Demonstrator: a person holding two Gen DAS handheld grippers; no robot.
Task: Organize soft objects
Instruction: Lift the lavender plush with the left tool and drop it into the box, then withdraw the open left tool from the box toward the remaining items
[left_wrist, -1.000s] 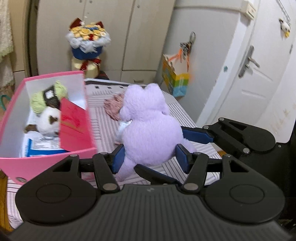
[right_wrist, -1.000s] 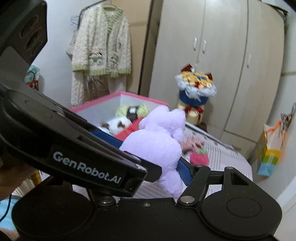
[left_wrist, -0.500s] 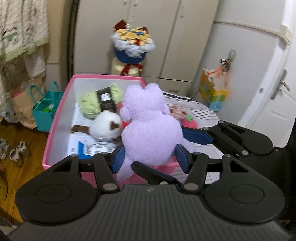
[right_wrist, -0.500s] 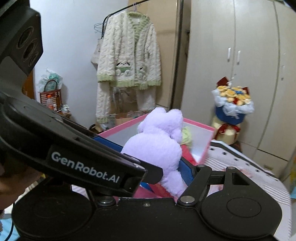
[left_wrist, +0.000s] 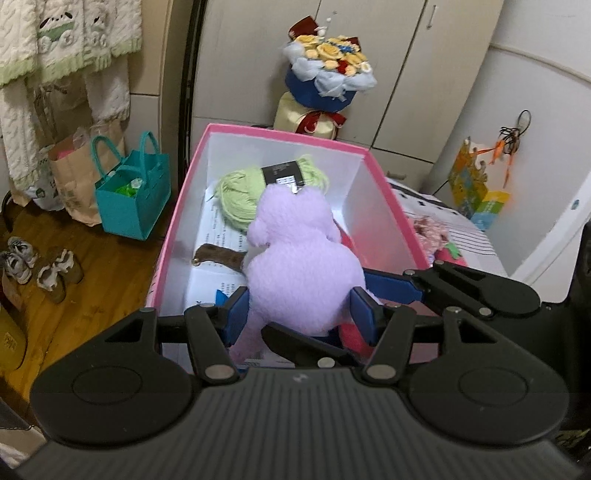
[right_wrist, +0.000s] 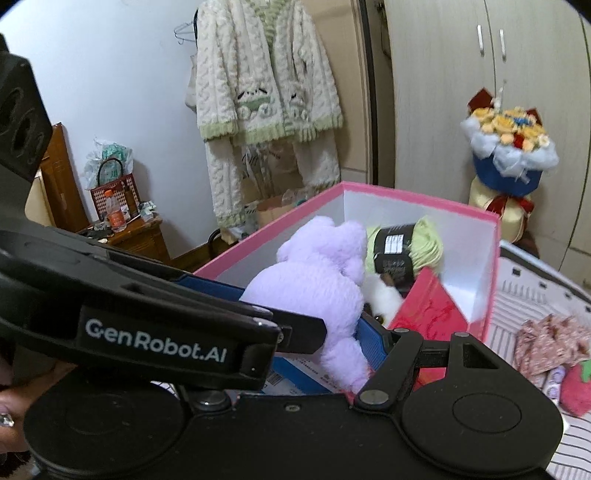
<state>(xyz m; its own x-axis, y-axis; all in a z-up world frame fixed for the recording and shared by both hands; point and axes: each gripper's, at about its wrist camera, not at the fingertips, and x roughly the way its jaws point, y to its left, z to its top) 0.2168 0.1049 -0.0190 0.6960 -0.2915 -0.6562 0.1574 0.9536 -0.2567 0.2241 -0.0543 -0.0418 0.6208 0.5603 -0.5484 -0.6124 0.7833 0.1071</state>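
Left gripper (left_wrist: 299, 308) and right gripper (right_wrist: 314, 325) both clamped on the purple plush toy (left_wrist: 299, 258), blue pads pressed into its body from either side. Toy is held over the open pink box (left_wrist: 384, 206), head toward the far end. Inside the box: green yarn ball (left_wrist: 240, 192), white plush (right_wrist: 382, 295), red card (right_wrist: 428, 306), papers. Strawberry plush (right_wrist: 576, 384) and floral cloth (right_wrist: 546, 341) lie on the striped sheet just beside the box.

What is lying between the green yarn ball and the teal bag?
The pink box's left wall stands between green yarn and teal bag; left wrist view.
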